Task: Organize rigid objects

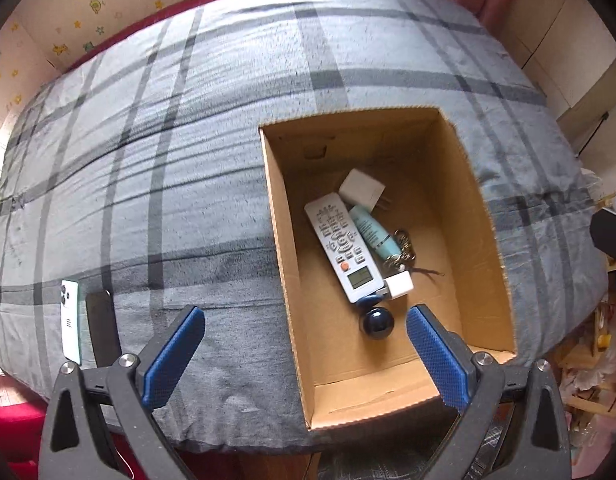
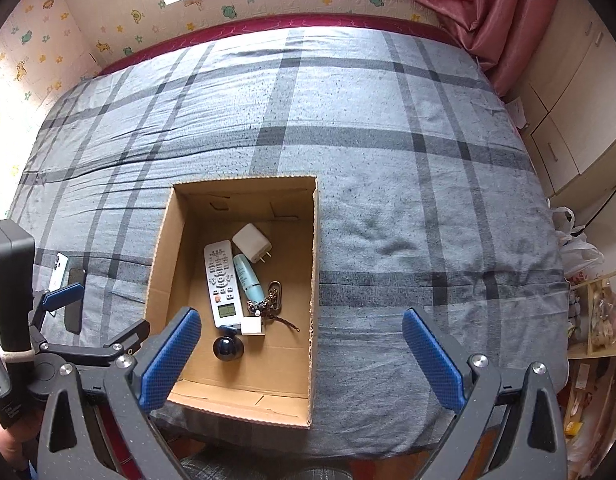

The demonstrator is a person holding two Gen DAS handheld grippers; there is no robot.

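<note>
Left wrist view: the left gripper [image 1: 306, 322] is seen w/ jaws spread wide, nothing between the pads. A cardboard box [image 1: 282, 256] sits on the gray plaid bed [image 1: 168, 152]. Inside are kept a white remote [image 1: 341, 248], a white charger [image 1: 361, 192], a teal tube [image 1: 373, 232], some keys [image 1: 403, 250], a small white block [image 1: 397, 285] & a dark ball [image 1: 376, 320] (all bunched together). Two phones [image 1: 86, 328] are seen left of the box.

Right wrist view: the right gripper [image 2: 302, 320] is also spread wide, empty. The box [image 2: 313, 280] is seen below it, same things inside, e.g. the remote [image 2: 223, 284].
</note>
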